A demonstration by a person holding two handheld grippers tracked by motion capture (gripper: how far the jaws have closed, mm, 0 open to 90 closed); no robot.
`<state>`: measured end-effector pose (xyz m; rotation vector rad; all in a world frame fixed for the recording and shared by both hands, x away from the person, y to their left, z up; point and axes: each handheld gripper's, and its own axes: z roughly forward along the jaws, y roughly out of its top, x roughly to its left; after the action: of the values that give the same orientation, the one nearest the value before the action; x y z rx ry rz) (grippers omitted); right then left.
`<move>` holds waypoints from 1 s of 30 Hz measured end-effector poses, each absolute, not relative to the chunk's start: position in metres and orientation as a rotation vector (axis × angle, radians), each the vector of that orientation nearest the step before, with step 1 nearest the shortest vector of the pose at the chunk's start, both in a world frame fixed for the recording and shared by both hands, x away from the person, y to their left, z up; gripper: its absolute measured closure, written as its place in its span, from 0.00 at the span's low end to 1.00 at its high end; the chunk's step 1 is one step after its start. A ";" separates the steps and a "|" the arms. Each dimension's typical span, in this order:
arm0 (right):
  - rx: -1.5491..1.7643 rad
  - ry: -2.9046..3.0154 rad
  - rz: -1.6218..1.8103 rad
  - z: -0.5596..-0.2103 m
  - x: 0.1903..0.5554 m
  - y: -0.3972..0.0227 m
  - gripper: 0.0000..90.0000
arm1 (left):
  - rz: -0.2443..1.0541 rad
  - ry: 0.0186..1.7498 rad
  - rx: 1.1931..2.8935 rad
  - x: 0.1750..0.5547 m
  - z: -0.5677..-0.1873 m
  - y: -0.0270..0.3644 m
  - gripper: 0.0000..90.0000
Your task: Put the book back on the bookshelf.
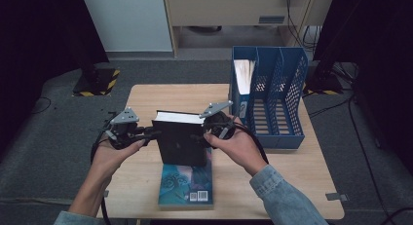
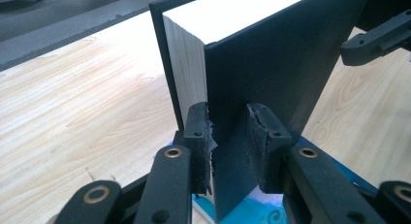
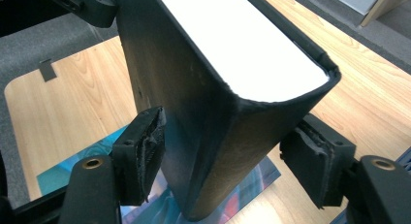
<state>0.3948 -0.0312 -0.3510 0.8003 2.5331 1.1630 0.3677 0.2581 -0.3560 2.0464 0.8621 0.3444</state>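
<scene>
Nearest lies a teal paperback [image 1: 186, 185], directly beneath the upright black book [image 1: 181, 140]. Left gripper [image 1: 146, 133] pinches the black book's front cover; right gripper [image 1: 200, 136] clamps its spine. Right of the black book stands a blue file rack [image 1: 272, 96].

No words or numbers can be read anywhere. The teal book [image 1: 186, 185] lying flat on the tabletop [image 1: 146, 96] carries a white barcode label near its lower edge, its digits too small to make out. The black book [image 1: 179, 142] shows plain covers without lettering.
</scene>
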 end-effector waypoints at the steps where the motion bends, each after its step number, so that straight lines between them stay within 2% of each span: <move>1: 0.790 2.539 1.163 -0.351 0.393 -0.031 0.37 | 0.343 0.858 2.045 0.365 -0.356 0.259 0.79; 4: 0.776 2.556 1.174 -0.351 0.390 -0.030 0.34 | 0.346 0.855 2.040 0.360 -0.357 0.259 0.79; 7: 0.749 2.584 1.190 -0.351 0.392 -0.027 0.21 | 0.346 0.854 2.035 0.358 -0.357 0.258 0.79; 13: 0.721 2.602 1.187 -0.344 0.406 -0.016 0.17 | 0.335 0.859 2.018 0.356 -0.359 0.260 0.78; 15: 0.702 2.628 1.174 -0.343 0.409 -0.011 0.19 | 0.332 0.856 2.019 0.356 -0.361 0.260 0.77; 16: 0.701 2.647 1.159 -0.343 0.410 -0.008 0.24 | 0.330 0.858 2.017 0.355 -0.362 0.260 0.77; 18: 0.661 2.681 1.129 -0.343 0.411 -0.004 0.28 | 0.327 0.859 2.010 0.354 -0.365 0.260 0.76; 23: 0.635 2.691 1.103 -0.343 0.411 -0.003 0.30 | 0.347 0.898 2.003 0.350 -0.385 0.262 0.67; 30: 0.607 2.688 1.099 -0.340 0.405 -0.004 0.37 | 0.356 0.921 1.984 0.352 -0.399 0.261 0.64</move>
<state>0.4054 -0.0038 -0.3400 0.6074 2.6882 1.0995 0.3521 0.2613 -0.3987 1.9838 0.9214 0.3564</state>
